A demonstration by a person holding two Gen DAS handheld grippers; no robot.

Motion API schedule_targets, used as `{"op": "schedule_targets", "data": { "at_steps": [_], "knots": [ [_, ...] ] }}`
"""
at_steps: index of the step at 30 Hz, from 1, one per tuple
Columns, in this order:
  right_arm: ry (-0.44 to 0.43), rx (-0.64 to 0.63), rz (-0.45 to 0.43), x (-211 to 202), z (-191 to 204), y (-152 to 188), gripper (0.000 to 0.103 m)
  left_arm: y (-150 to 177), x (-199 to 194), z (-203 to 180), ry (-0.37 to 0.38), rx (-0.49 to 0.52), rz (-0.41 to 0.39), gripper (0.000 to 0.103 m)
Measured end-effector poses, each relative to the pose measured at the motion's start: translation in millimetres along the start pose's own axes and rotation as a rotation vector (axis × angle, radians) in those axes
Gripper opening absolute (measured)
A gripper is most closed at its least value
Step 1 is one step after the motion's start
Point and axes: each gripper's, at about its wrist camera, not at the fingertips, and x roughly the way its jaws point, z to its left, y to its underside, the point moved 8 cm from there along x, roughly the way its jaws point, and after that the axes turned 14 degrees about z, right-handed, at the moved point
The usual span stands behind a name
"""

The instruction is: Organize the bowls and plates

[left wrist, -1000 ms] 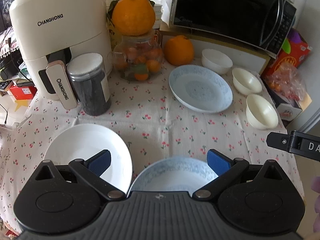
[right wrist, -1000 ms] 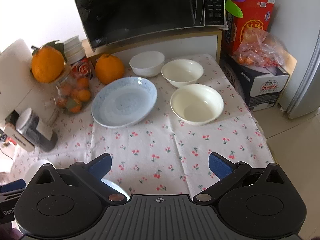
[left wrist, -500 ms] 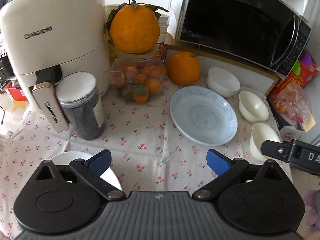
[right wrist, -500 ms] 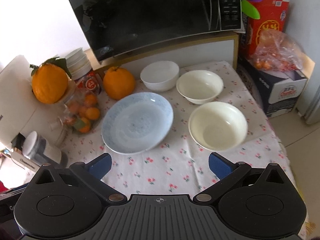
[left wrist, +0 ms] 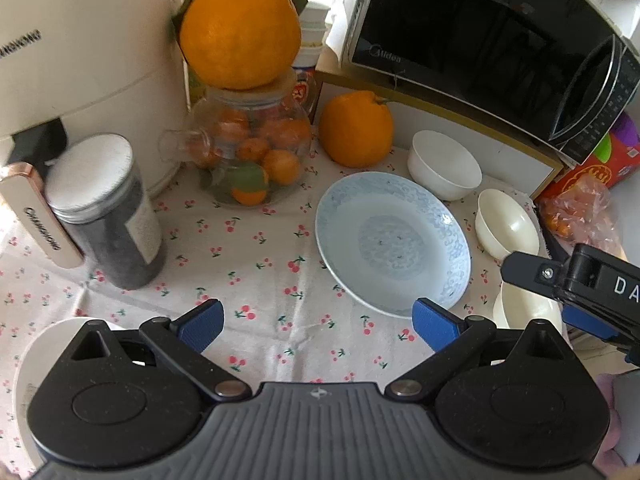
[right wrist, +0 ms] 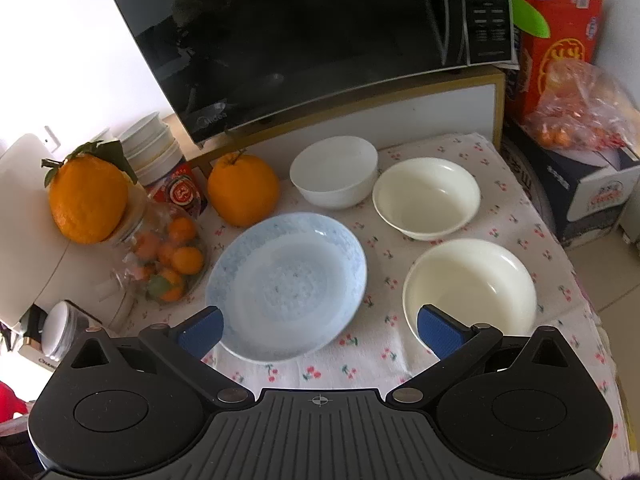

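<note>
A pale blue patterned plate (right wrist: 288, 286) (left wrist: 394, 244) lies mid-table on the cherry-print cloth. Behind it stands a white bowl (right wrist: 334, 178) (left wrist: 444, 164); two cream bowls sit to its right, one farther (right wrist: 426, 198) (left wrist: 506, 226) and one nearer (right wrist: 470, 286) (left wrist: 528, 312). My right gripper (right wrist: 319, 330) hovers open over the plate's near edge, holding nothing. My left gripper (left wrist: 318, 322) is open and empty, just short of the plate's near-left rim. A white plate (left wrist: 44, 344) peeks out at its lower left. The right gripper's tip (left wrist: 576, 276) shows in the left wrist view.
A black microwave (right wrist: 320, 40) sits on a shelf at the back. Two large oranges (right wrist: 242, 190) (left wrist: 240, 24), a glass jar of small oranges (left wrist: 248, 156), a dark canister (left wrist: 106, 212) and a white air fryer (left wrist: 76, 44) crowd the left. Boxes and a fruit bag (right wrist: 576, 116) stand right.
Both grippers have moved forward over the table toward the blue plate and bowls. The near blue plate and most of the white plate have slipped under the left gripper's body.
</note>
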Motion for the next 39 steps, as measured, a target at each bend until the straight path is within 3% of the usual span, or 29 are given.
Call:
{"op": "schedule_targets", "data": {
  "at_steps": [7,16,21,29,39],
  "knots": [
    [-0.08,-0.012,0.009,16,-4,-18,0.103,-16,16,9,0.059,-0.065,0.001,0.093],
    [-0.268,0.086,0.054,53,-19,-39,0.102,-43,45,1,0.154,-0.042,-0.019,0.062],
    [-0.331,0.168,0.067,77,-31,-42,0.089,-51,64,-1,0.183,-0.027,-0.019,0.047],
    [-0.213,0.195,0.07,106,-41,-41,0.051,-45,89,-1,0.206,-0.026,0.021,0.028],
    [-0.076,0.118,0.061,121,-38,-35,0.024,-37,94,6,0.197,-0.008,0.032,0.016]
  ]
}}
